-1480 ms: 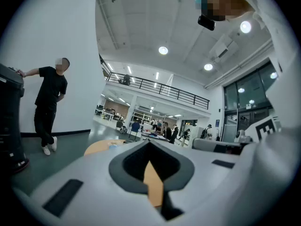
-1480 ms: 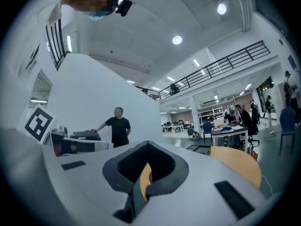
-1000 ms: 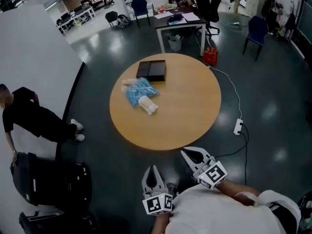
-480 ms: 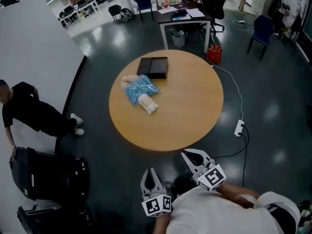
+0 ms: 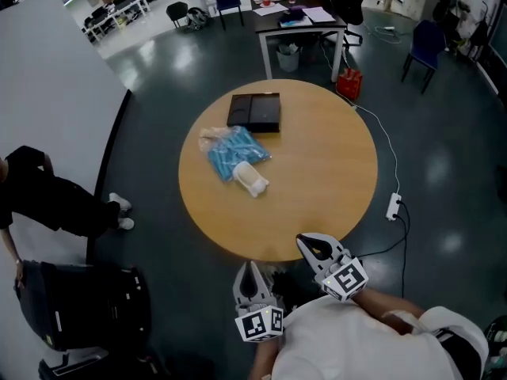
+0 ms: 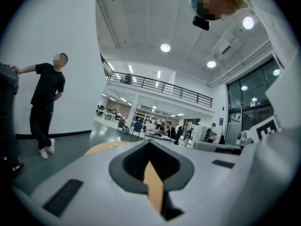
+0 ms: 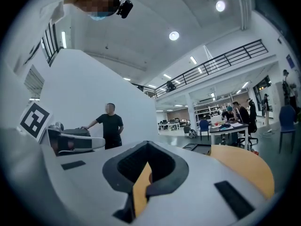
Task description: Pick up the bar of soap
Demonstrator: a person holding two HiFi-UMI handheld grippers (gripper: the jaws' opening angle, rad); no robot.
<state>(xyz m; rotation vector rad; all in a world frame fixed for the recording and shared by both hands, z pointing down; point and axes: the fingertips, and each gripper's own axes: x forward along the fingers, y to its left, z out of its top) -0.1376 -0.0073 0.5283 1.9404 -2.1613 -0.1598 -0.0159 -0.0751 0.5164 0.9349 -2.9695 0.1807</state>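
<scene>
Left gripper view showed the left gripper [image 6: 150, 149] clenched on nothing, its jaws pointing out level toward the table. The right gripper [image 7: 146, 147] was likewise closed and empty. Both were held close to the body at the near rim of the table [image 5: 333, 180], apparently a carrying pose with the reach not yet begun. What I took for the soap [image 5: 255, 183], a pale bar, lay well beyond them, left of centre, touching a blue packet [image 5: 234, 150]. A black box [image 5: 255, 112] sat farther back. The jaws would need opening first.
</scene>
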